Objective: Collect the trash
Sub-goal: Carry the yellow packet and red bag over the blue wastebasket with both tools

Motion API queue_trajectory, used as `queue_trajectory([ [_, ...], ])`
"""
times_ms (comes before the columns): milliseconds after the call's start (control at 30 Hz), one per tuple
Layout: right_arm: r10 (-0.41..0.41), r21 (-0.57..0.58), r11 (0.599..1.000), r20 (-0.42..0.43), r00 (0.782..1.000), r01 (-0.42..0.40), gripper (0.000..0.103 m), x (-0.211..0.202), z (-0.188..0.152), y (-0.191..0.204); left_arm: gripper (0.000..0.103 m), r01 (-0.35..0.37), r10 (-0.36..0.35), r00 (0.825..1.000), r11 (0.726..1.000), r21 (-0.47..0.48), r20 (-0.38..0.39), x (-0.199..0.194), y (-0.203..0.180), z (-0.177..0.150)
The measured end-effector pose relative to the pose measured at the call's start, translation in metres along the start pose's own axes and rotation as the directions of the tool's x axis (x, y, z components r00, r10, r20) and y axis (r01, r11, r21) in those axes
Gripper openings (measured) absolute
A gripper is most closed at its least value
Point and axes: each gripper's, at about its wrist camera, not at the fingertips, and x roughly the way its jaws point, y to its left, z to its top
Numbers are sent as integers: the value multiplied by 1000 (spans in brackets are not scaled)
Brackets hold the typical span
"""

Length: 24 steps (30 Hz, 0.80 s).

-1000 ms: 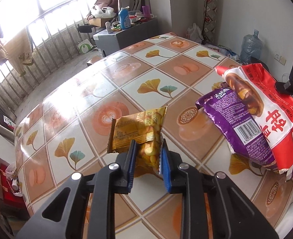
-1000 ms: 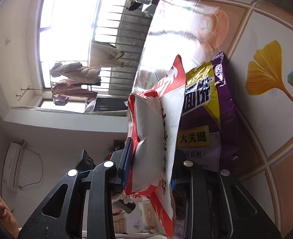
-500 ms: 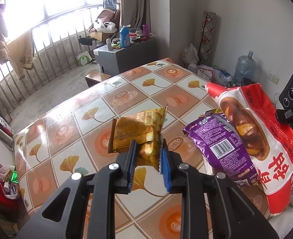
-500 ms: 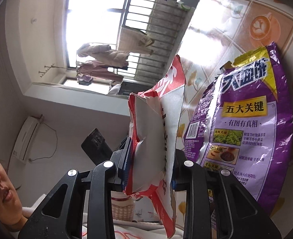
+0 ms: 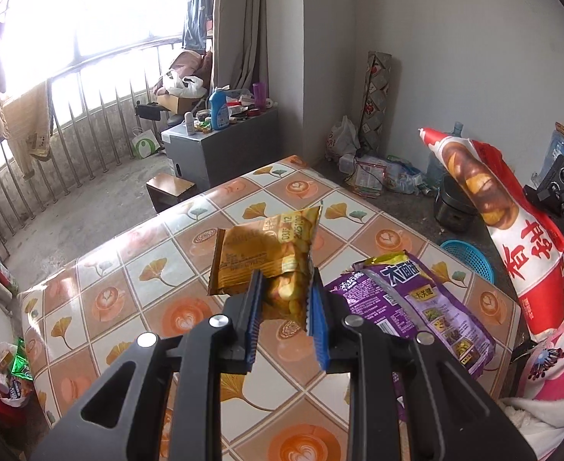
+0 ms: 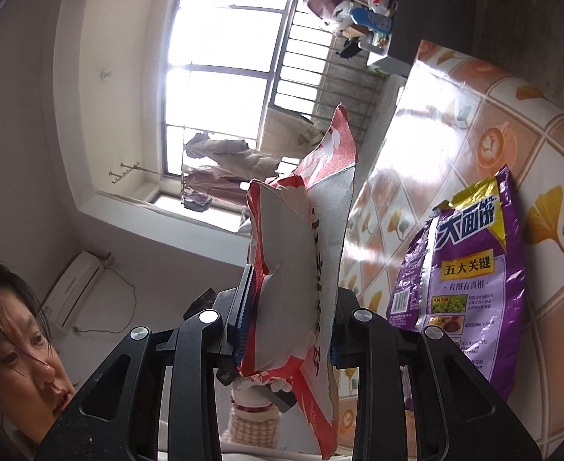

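Trash: three snack bags in view. The yellow bag (image 5: 270, 246) hung in the left gripper (image 5: 283, 307), pinched by its lower right corner between the blue pads (image 5: 314, 307), jaws narrow and closed on the foil. The red bag (image 5: 512, 230) stood in the right gripper (image 6: 287, 315), jaws likewise closed on its lower part. The purple bag (image 5: 416, 307) lay flat on the table (image 5: 128, 269), free of both grippers.

Change over the last second: both grippers rose well clear of the table. A second ago the left view was filled with tabletop and the purple bag hung beside the red one at the right gripper; half a second ago it was sagging toward the table; at this moment it lay alone on the cloth near the table's right edge. Judged: the purple bag had slipped or been left behind, so one piece was yet to be collected, while two were secured and lifted. The yellow bag's hold looked unchanged across the three left views.

Orientation: yellow bag's long axis ran roughly level, left to right in the left view, with its sealed top edge and date stamp pointing up and away from the gripper. Red bag's long axis was near upright, its sealed tip pointing up and tilted slightly left in the left view; its torn mouth showed in the right view. Purple bag's long axis ran from the table's middle toward its near right edge, its yellow-printed top end pointing away.

A blue basket (image 5: 470, 257) sat on the floor beyond the table's right side; whether it was the bin could not be told.
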Motion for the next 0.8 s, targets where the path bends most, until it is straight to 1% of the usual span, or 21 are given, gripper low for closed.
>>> queue_trajectory([
  [200, 36, 6, 999, 131, 991, -37, 29, -32, 5, 2, 22, 68, -70, 997, 997, 41, 30, -2, -33, 18],
  [300, 34, 21, 999, 190, 981, -38, 29, -49, 5, -4, 22, 115, -117, 992, 992, 56, 36, 0, -51, 26],
  [367, 29, 35, 999, 232, 972, -38, 29, -63, 8, -8, 22, 158, -160, 987, 986, 58, 30, 3, -63, 32],
  [467, -1, 55, 998, 305, 952, -17, 29, -92, 9, -17, 22, 232, -233, 973, 971, 56, 8, 12, -83, 42],
  [500, -20, 60, 998, 334, 942, 0, 29, -106, 10, -22, 22, 258, -259, 966, 964, 55, -2, 16, -91, 47],
  [567, -64, 67, 997, 396, 916, 41, 29, -127, 11, -24, 22, 316, -315, 949, 947, 56, -29, 28, -107, 59],
  [600, -95, 79, 995, 428, 899, 68, 29, -139, 12, -26, 22, 345, -343, 938, 937, 57, -42, 34, -117, 65],
  [633, -147, 93, 989, 459, 876, 117, 29, -150, 13, -27, 22, 375, -372, 927, 925, 60, -56, 41, -128, 72],
  [667, -214, 104, 977, 489, 846, 187, 29, -162, 13, -26, 22, 404, -400, 914, 912, 65, -71, 48, -138, 78],
  [700, -300, 123, 953, 523, 798, 278, 29, -172, 14, -25, 22, 435, -429, 899, 898, 71, -87, 56, -150, 84],
  [767, -462, 178, 876, 570, 679, 448, 29, -193, 14, -25, 23, 490, -479, 869, 868, 82, -127, 75, -176, 97],
  [800, -516, 206, 840, 587, 624, 502, 29, -200, 16, -26, 23, 517, -502, 852, 851, 86, -150, 86, -191, 104],
])
